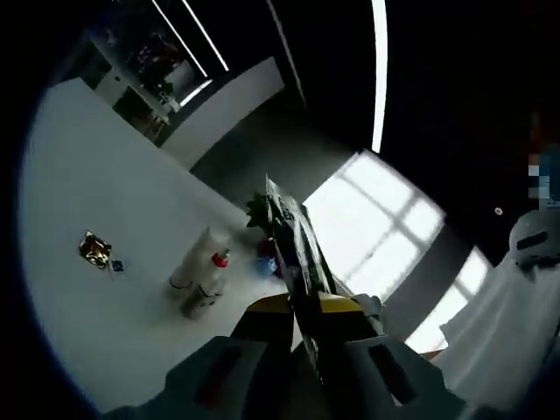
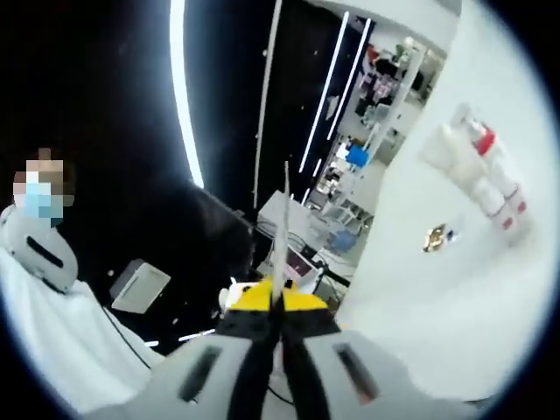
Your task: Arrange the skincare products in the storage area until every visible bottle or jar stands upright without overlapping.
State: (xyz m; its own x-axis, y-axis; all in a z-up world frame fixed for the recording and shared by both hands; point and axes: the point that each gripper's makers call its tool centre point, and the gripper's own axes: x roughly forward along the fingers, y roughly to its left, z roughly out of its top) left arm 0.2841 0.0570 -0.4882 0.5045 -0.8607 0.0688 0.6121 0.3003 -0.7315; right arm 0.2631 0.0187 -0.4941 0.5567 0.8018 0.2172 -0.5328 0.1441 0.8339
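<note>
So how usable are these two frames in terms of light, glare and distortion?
Left gripper view: strong fisheye tilt, bright window washed out, bottles soft but readable on the white table; the tool is dim, shut on a flat pack. Right gripper view: ceiling light strip flares against black, bottles blurred near the edge, table overexposed; the tool grips a thin sheet edge-on.

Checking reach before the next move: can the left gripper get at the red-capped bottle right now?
Probably not yet. The left gripper is shut on a flat printed packet, so its jaws are occupied. The red-capped bottle stands apart on the white table, beside a white bottle, with open surface between.
</note>
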